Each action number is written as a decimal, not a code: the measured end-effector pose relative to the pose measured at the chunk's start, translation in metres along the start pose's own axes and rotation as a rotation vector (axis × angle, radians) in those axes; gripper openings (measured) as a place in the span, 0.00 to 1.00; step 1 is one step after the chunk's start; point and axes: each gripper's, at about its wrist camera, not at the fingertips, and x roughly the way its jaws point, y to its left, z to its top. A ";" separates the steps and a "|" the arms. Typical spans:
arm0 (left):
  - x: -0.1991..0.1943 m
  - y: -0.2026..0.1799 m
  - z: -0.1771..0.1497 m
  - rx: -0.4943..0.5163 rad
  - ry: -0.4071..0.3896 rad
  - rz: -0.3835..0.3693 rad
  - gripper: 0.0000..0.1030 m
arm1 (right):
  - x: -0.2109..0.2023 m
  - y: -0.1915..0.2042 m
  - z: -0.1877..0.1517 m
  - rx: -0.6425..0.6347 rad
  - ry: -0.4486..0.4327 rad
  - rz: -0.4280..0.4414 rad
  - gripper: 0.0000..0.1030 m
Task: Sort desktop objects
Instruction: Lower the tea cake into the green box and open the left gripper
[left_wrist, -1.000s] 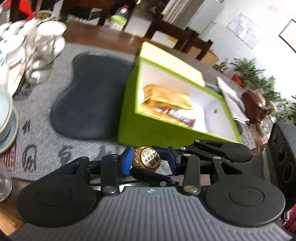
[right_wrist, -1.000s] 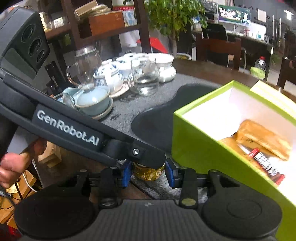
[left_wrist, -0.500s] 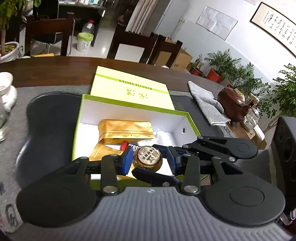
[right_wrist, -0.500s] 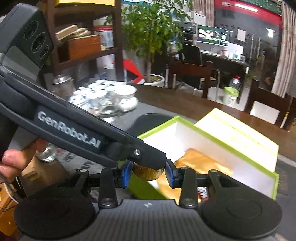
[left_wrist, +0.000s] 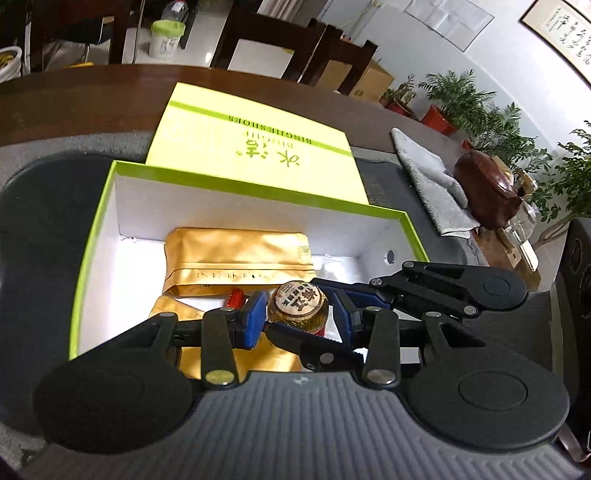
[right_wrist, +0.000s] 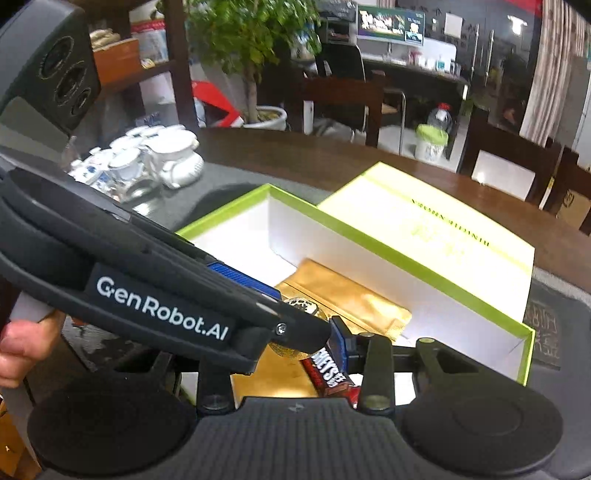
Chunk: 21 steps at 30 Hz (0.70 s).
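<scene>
One gold foil ball (left_wrist: 297, 302) with a round printed label is gripped by both grippers at once. My left gripper (left_wrist: 298, 316) is shut on its two sides with blue pads. The right gripper's fingers (left_wrist: 314, 345) cross it from the right, one in front and one behind. In the right wrist view my right gripper (right_wrist: 295, 347) is shut on the same ball (right_wrist: 303, 304), and the left gripper's finger (right_wrist: 184, 314) hides its left pad. The ball hangs over the open green box (left_wrist: 92, 236), above gold packets (left_wrist: 236, 258) and a chocolate bar (right_wrist: 328, 373).
The box's yellow-green lid (left_wrist: 258, 147) lies flat behind it. A grey cloth (left_wrist: 428, 177) and a brown pouch (left_wrist: 484, 192) sit to the right. A white tea set (right_wrist: 147, 162) stands at the far left. A hand (right_wrist: 14, 350) holds the left gripper.
Both grippers, still shut on the ball, have moved from in front of the box's near wall to above its inside. The packets now lie right under the ball.
</scene>
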 end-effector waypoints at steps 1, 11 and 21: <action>0.003 0.001 0.000 -0.002 0.005 0.000 0.40 | 0.004 -0.002 0.000 0.003 0.011 -0.002 0.37; 0.018 0.009 0.001 -0.016 0.043 0.021 0.40 | 0.028 -0.020 -0.009 0.036 0.101 -0.008 0.37; 0.014 0.007 -0.002 -0.019 0.037 0.044 0.42 | 0.026 -0.023 -0.013 0.036 0.105 -0.018 0.54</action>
